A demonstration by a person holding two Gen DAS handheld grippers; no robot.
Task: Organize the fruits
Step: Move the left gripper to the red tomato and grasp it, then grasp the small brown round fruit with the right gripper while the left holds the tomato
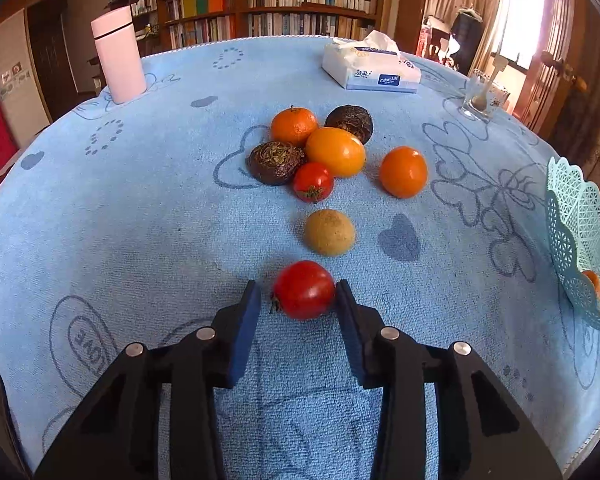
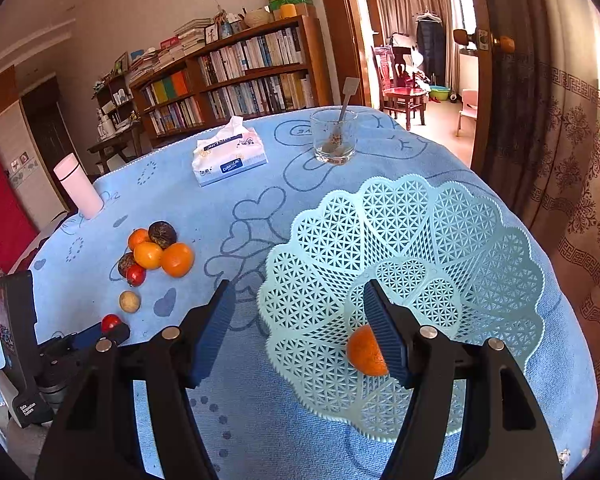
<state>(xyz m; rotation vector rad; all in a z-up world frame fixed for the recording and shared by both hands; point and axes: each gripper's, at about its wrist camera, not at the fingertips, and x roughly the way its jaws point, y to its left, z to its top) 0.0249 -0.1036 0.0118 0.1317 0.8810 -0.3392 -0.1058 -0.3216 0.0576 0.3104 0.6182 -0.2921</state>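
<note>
Scene: A table draped in a pale blue towelling cloth (image 1: 140, 208) printed with hearts, with fruit scattered near its middle and a pale turquoise lattice plastic basket (image 2: 440, 240) at one side.

Left gripper: The left gripper (image 1: 298, 300) straddles a round red tomato (image 1: 304, 295) lying on the cloth; its right pad touches the fruit, a sliver of gap shows at the left pad, so the jaws stand narrow but not yet clamped.

Right gripper: The right gripper (image 2: 298, 332) hangs spread wide and empty over the basket's near rim, one finger above the cloth, the other above the lattice.

Done: One small orange mandarin (image 2: 364, 350) lies inside the basket, partly hidden behind the right finger.

Left: Eight fruits lie on the cloth, well apart from the basket; by that measure the sorting looks barely begun.

Count, red: Two tomatoes, the nearer one between the left jaws, a smaller second tomato (image 1: 313, 181) in the cluster.

Count, orange: Three on the cloth: a mandarin with a stem (image 1: 294, 126), a yellow-orange oval fruit (image 1: 335, 151), a lone orange (image 1: 403, 171).

Count, dark: Two wrinkled brown-black fruits (image 1: 275, 162).

Count, tan: One dull round fruit (image 1: 329, 232).

Bystanders: A white tumbler (image 1: 118, 56), a tissue pack (image 1: 370, 66), a glass with a spoon (image 2: 334, 136).
</note>
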